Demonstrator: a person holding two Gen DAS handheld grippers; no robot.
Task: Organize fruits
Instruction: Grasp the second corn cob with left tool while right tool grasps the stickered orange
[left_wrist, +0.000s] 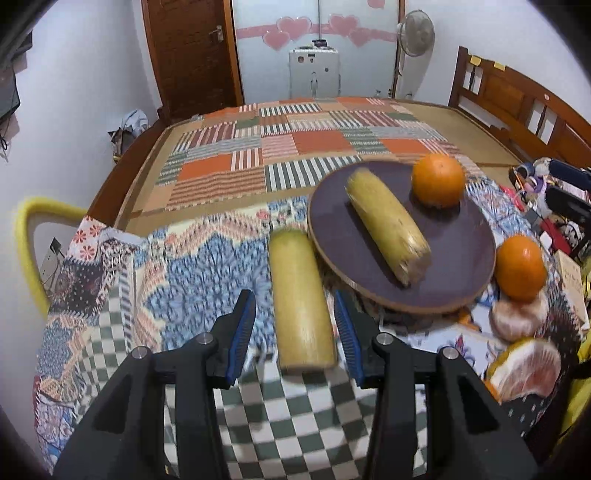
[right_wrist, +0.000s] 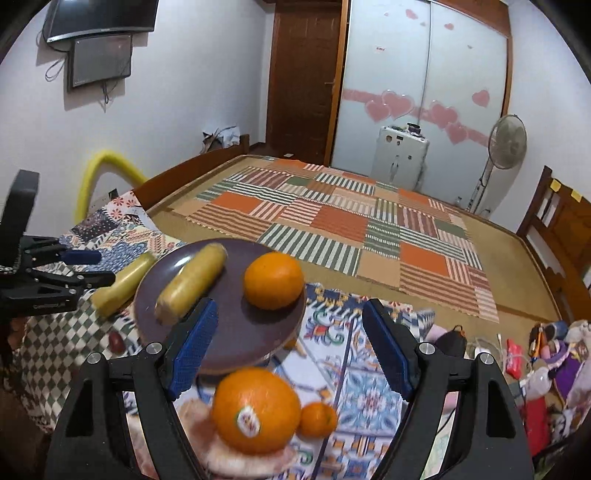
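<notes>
A dark round plate (left_wrist: 454, 254) (right_wrist: 236, 332) holds a yellow fruit piece (left_wrist: 388, 225) (right_wrist: 192, 280) and an orange (left_wrist: 437, 180) (right_wrist: 273, 280). My left gripper (left_wrist: 295, 317) (right_wrist: 88, 267) is open, its jaws on either side of a second yellow piece (left_wrist: 301, 299) (right_wrist: 122, 284) lying on the cloth left of the plate. My right gripper (right_wrist: 288, 336) is open and empty above a stickered orange (right_wrist: 256, 410) (left_wrist: 521, 267), a small mandarin (right_wrist: 317, 419) and peeled pomelo pieces (right_wrist: 240, 456) (left_wrist: 524, 369).
The patterned cloth (left_wrist: 207, 266) covers the near part of a bed with a patchwork mat (left_wrist: 295, 147). Clutter (right_wrist: 546, 354) lies at the right edge. A wooden headboard (left_wrist: 517, 99) stands far right; a yellow foam loop (left_wrist: 29, 236) is at the left.
</notes>
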